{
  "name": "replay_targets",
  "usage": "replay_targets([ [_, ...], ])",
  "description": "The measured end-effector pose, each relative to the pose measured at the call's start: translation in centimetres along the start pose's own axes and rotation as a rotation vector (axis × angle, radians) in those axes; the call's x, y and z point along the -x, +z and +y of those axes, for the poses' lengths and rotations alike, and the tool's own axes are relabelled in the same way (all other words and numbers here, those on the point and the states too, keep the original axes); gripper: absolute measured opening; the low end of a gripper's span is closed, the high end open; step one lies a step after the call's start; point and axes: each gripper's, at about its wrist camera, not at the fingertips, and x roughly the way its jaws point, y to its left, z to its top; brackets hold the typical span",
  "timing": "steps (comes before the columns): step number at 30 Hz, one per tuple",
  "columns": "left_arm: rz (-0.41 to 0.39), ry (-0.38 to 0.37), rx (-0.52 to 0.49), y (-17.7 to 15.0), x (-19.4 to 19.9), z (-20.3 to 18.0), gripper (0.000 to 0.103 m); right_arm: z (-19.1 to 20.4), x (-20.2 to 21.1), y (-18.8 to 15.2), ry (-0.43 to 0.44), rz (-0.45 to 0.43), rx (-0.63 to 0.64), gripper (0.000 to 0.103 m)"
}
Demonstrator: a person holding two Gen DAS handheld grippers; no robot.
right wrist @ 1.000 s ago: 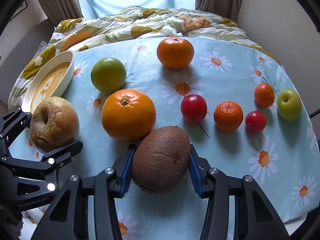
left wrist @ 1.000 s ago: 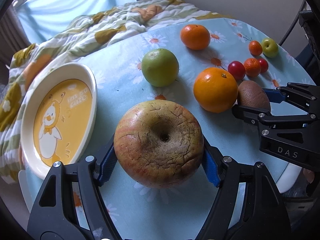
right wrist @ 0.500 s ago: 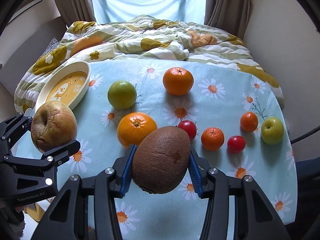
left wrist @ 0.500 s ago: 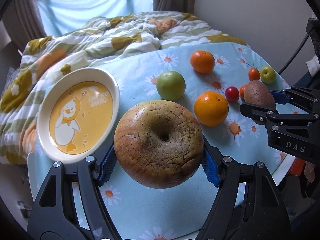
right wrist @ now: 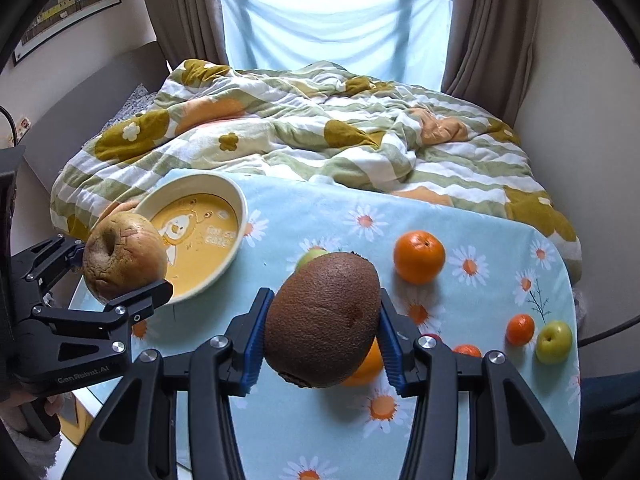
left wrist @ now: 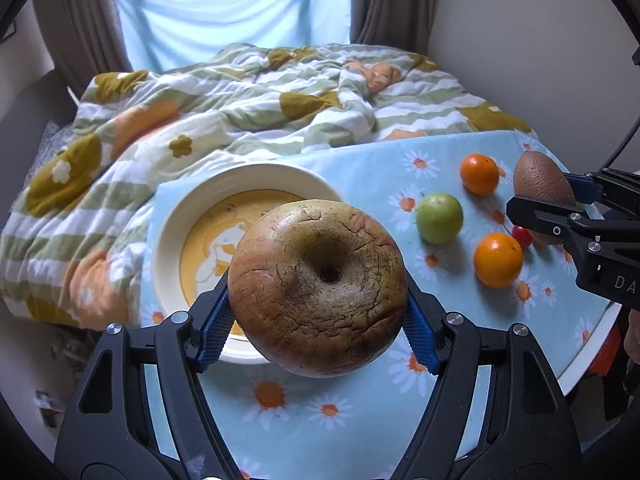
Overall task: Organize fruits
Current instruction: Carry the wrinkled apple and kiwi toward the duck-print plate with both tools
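Daisy tablecloth [right wrist: 460, 408] carries one plate [right wrist: 240, 210]; your left gripper [left wrist: 318, 330] clamps one apple [left wrist: 318, 300], right gripper [right wrist: 322, 344] one kiwi [right wrist: 322, 316] half-hiding one orange [right wrist: 366, 366].

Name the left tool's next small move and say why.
Probably carry the apple on over the plate and lower it in. The left tool grips it clear of the cloth, and the plate beside it holds nothing.

A large, cracked, russet-green apple [left wrist: 318, 294] hangs clamped above the near rim of the cream, yellow-centred duck plate [left wrist: 176, 216]. A brown fuzzy kiwi [right wrist: 323, 318] is held aloft right of that plate. Oranges [right wrist: 419, 257], a round green fruit [left wrist: 439, 218] and small red and yellow-green fruits lie farther right on the cloth.
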Motion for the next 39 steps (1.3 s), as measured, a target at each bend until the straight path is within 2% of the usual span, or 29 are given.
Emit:
replay_targets([
  [6, 0.015, 0.021, 0.002, 1.2, -2.6, 4.2, 0.08, 3.1, -2.7, 2.3, 0.031, -0.011, 0.007, 0.045],
  [13, 0.042, 0.002, -0.022, 2.5, -6.8, 7.5, 0.08, 5.5, -6.1, 4.0, 0.027, 0.01, -0.01, 0.045],
  [19, 0.061, -0.027, -0.048, 3.6, -10.1, 8.6, 0.08, 5.8, -8.0, 4.7, 0.007, 0.028, -0.038, 0.045],
  [27, 0.081, -0.04, -0.057, 4.4, -12.3, 8.6, 0.08, 5.6, -8.3, 5.2, -0.022, 0.031, -0.061, 0.045],
  [28, 0.087, -0.04, -0.058, 4.3, -12.4, 8.6, 0.082, 5.6, -8.3, 5.2, -0.024, 0.032, -0.063, 0.045],
  [29, 0.077, -0.044, -0.057, 4.3, -12.3, 8.6, 0.091, 5.5, -8.3, 5.2, -0.025, 0.034, -0.064, 0.045],
  [31, 0.048, -0.055, -0.057, 4.4, -11.5, 8.4, 0.103, 5.4, -8.3, 5.3, -0.025, 0.036, -0.063, 0.045],
  [39, 0.043, -0.02, -0.032, 4.2, -9.5, 9.1, 0.103, 5.2, -7.6, 6.2, -0.009, 0.024, -0.04, 0.045],
])
